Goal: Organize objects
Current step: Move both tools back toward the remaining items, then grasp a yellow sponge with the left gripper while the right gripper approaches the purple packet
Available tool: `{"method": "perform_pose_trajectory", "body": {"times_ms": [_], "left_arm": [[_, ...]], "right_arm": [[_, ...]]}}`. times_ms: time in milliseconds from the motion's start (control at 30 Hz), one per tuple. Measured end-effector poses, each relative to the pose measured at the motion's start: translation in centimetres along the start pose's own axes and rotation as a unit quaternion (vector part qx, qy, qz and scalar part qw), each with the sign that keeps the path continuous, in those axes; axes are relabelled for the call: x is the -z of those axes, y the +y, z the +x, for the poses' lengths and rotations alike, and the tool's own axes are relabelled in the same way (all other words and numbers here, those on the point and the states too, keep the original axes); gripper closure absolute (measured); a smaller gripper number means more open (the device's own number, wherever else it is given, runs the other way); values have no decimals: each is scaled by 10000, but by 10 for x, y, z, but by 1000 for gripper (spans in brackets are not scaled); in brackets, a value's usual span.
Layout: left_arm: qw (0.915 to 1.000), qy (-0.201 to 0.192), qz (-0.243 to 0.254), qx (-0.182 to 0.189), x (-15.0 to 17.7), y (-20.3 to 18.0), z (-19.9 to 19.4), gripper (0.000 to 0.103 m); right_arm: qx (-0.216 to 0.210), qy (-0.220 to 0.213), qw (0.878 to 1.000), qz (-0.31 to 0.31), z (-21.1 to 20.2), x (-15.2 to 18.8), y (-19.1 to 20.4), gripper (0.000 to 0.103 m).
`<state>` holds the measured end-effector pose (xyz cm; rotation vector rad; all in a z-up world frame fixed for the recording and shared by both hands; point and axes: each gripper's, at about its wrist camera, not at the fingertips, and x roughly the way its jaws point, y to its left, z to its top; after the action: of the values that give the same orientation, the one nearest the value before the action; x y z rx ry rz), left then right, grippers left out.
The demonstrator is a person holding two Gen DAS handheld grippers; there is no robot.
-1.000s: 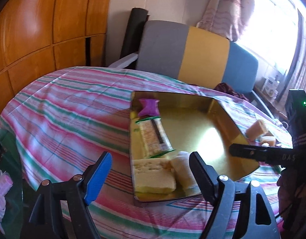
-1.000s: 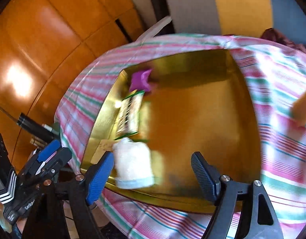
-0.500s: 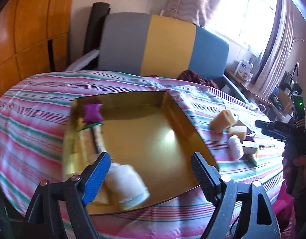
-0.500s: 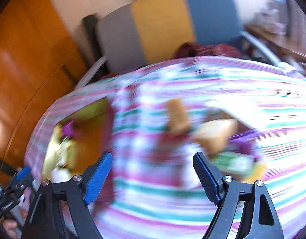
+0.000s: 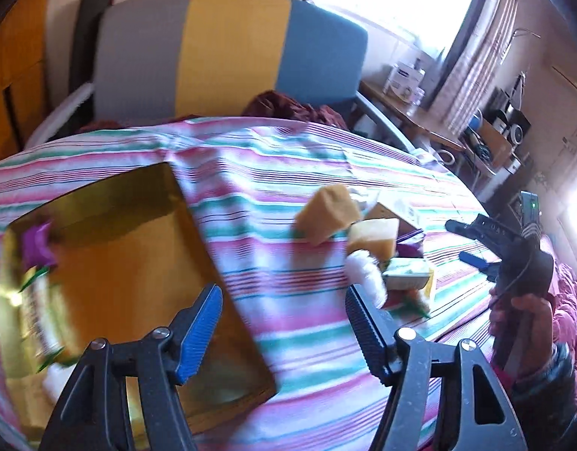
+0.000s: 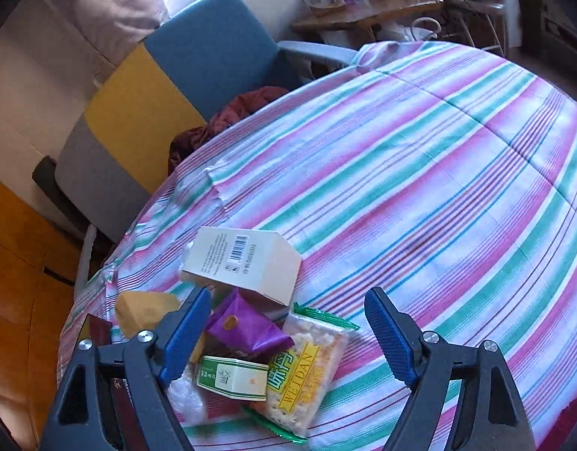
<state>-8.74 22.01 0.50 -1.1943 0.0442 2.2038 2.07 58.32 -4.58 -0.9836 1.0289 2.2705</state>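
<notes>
Glossy gold tray (image 5: 145, 263) now far left; crinkly snack packets (image 6: 307, 368), boxy carton (image 6: 243, 259) arrived beneath right gripper (image 6: 288, 338). Left gripper (image 5: 284, 323) fingers narrowing, both parted, empty.

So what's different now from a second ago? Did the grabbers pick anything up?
No, nothing got picked up. Both grabbers swung away from the gold tray toward the snack pile. The right gripper now hangs open over the purple packet and cracker pack. The left gripper has just been closing a bit, with nothing between its fingers. The snacks in the tray stayed put.
</notes>
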Motion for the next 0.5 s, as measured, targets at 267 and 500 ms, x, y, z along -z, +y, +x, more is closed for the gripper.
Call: {"method": "perform_pose_trajectory", "body": {"times_ms": [267,500], "left_arm": [[9988,426,-62,215,-37,-32,60,28],[9984,545,-103,121,-64,-51,108,18]], "right_arm": [[-188,170,9997,-19,5,5,8,17],[-344,192,9992,85,3,7,4,16]]}}
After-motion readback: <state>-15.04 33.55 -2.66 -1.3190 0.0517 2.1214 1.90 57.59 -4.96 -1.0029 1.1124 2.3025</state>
